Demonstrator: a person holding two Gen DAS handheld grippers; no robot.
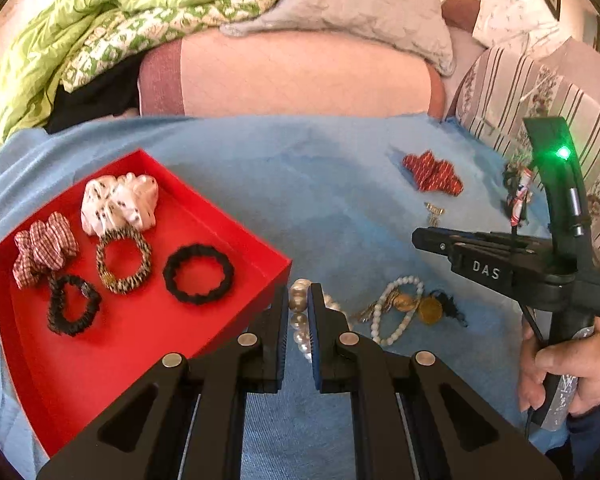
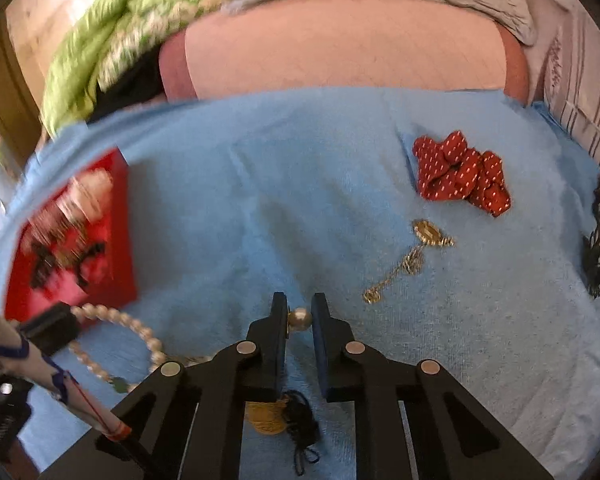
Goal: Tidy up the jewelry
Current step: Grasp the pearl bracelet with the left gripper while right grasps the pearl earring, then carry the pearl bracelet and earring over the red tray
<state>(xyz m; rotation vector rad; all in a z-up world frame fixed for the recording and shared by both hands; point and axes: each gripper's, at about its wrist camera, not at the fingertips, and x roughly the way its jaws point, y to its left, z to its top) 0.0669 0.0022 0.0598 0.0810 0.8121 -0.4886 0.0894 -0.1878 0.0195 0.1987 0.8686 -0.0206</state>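
The left gripper (image 1: 299,300) hangs with jaws parted around a pearl bracelet (image 1: 300,320) just beside the red tray's (image 1: 148,340) near corner. The right gripper (image 2: 300,312) brackets one pearl bead (image 2: 299,319), whether clamped I cannot tell. Farther, a gold pendant chain (image 2: 412,258) and a red dotted scrunchie (image 2: 460,172) lie on the blue towel (image 2: 280,200).

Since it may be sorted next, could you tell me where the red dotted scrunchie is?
The red dotted scrunchie lies on the blue towel, far right in both views, just beyond a gold chain.
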